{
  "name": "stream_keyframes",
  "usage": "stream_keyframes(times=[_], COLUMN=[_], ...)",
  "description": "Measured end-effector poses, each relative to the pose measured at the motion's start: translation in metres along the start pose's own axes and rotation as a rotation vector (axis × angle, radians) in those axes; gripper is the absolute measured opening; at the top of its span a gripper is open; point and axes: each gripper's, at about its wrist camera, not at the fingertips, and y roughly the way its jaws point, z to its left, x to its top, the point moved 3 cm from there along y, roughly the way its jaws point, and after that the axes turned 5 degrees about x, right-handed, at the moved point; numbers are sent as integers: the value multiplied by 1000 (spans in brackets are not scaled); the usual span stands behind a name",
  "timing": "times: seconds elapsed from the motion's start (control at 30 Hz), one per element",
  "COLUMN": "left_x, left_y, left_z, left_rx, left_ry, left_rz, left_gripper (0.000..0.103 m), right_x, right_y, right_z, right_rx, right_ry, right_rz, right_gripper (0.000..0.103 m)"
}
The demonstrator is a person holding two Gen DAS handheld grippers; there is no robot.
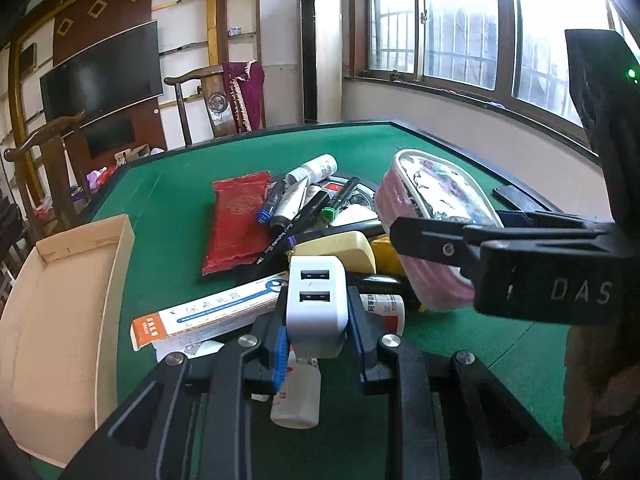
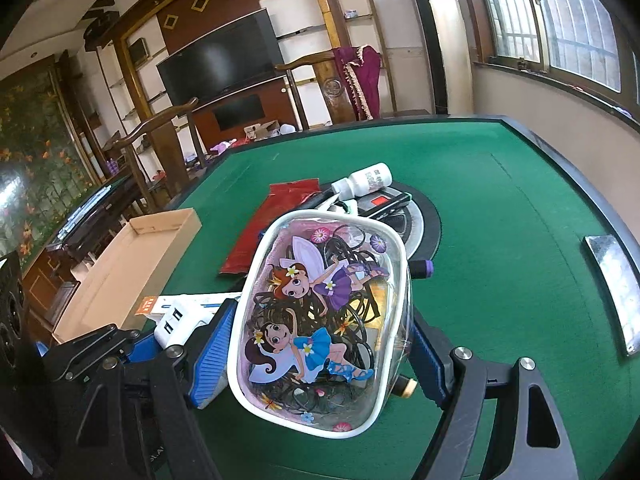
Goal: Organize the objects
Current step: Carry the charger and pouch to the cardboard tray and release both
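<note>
At the left edge of the green table [image 1: 168,184] lies a shallow cardboard box [image 1: 60,312], open side up and holding nothing that shows. Right of it, a long white carton with an orange end [image 1: 200,316] lies flat, and beyond that a red packet [image 1: 236,224]. The left gripper [image 1: 318,320] has its jaws drawn in close on a white USB charger [image 1: 316,304] — its two ports face up, the blue pads pressing on both sides. Under it lies a white bottle [image 1: 298,396] on its side. Behind sits a heap of markers [image 1: 308,208], tubes and a small white bottle [image 1: 316,168], piled on a dark round plate in the table's middle. Further right, the right gripper [image 2: 320,340] stands wide, its pads against both sides of a clear pouch with cartoon fairies [image 2: 320,320] — dark cables coil inside. The pouch is lifted over the heap.
</note>
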Motion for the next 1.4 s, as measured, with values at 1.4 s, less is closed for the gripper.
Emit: stream_keyframes(times=[1.4], left_x=[-19], left_y=[-69], left_z=[194], left_rx=[276], left_ry=[-352], left_rz=[-71], left_gripper=[24], right_x=[1], right_y=[65], right_z=[174], right_rx=[179], right_ry=[-217], right_rz=[108], right_gripper=[84])
